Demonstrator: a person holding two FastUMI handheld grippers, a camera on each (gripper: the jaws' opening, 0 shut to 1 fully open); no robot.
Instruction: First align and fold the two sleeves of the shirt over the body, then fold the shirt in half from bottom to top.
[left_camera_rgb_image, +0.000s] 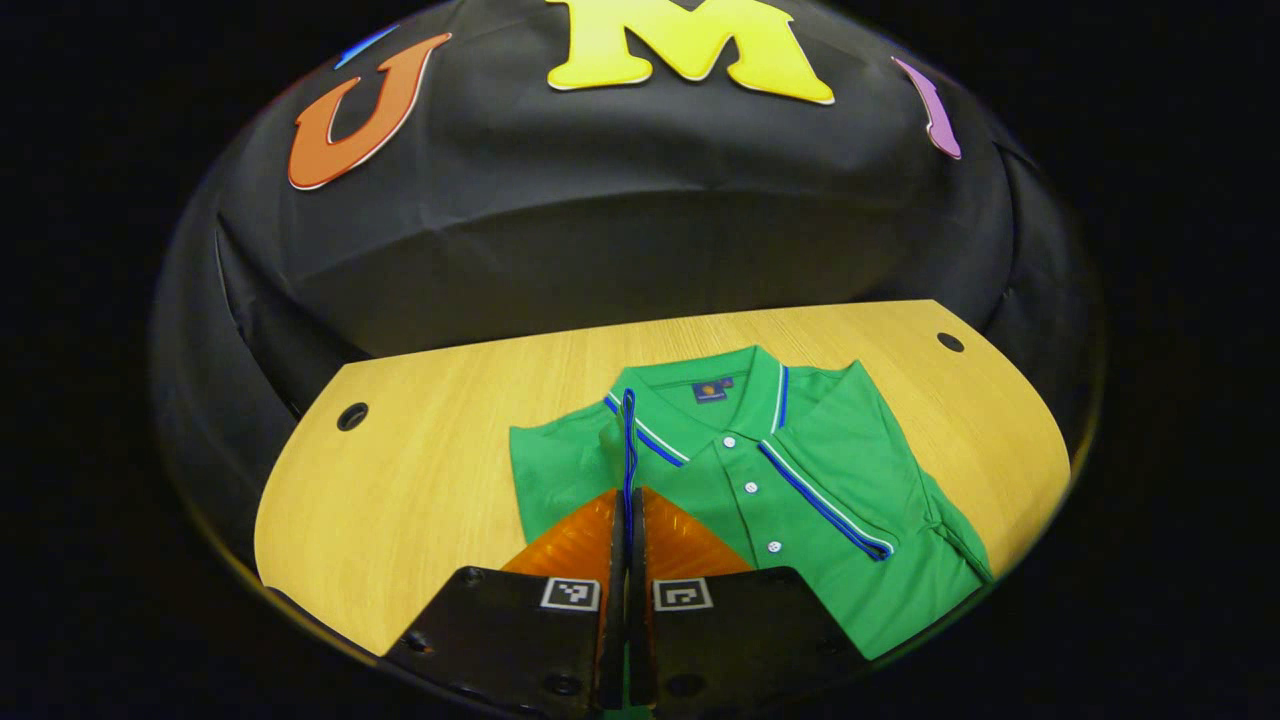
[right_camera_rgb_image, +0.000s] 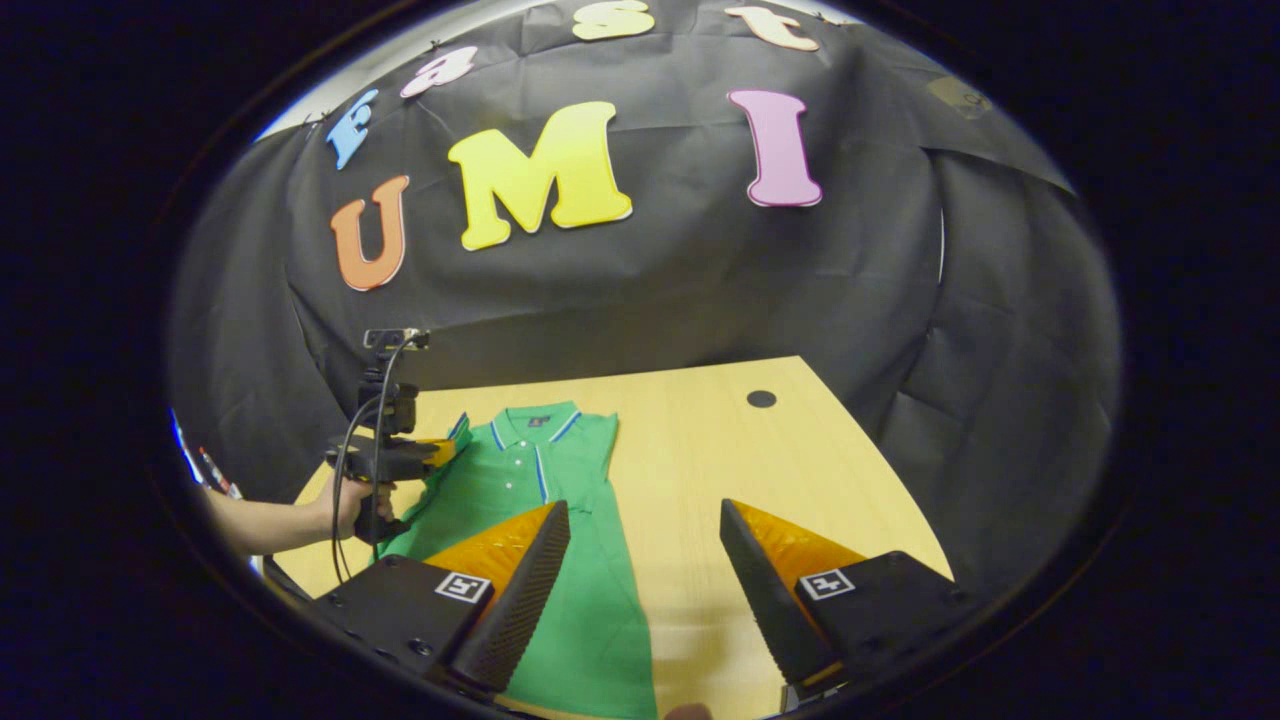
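Note:
A green polo shirt (left_camera_rgb_image: 800, 470) with blue and white trim lies face up on the wooden table (left_camera_rgb_image: 420, 470), collar toward the far wall. One sleeve with a striped cuff (left_camera_rgb_image: 825, 505) lies folded across the chest. My left gripper (left_camera_rgb_image: 628, 497) is shut on the other sleeve's blue-edged cuff (left_camera_rgb_image: 628, 430), held up beside the collar. In the right gripper view the shirt (right_camera_rgb_image: 545, 480) lies left of centre, with the left gripper (right_camera_rgb_image: 440, 455) and the hand (right_camera_rgb_image: 345, 510) holding it at its left side. My right gripper (right_camera_rgb_image: 645, 525) stands open above the shirt's lower right edge, nothing between its fingers.
The table (right_camera_rgb_image: 700, 450) has round cable holes (left_camera_rgb_image: 352, 416) (left_camera_rgb_image: 950, 342) (right_camera_rgb_image: 761, 399) near its far corners. Bare wood stretches right of the shirt in the right gripper view. Black cloth wall closes the booth behind and to the sides.

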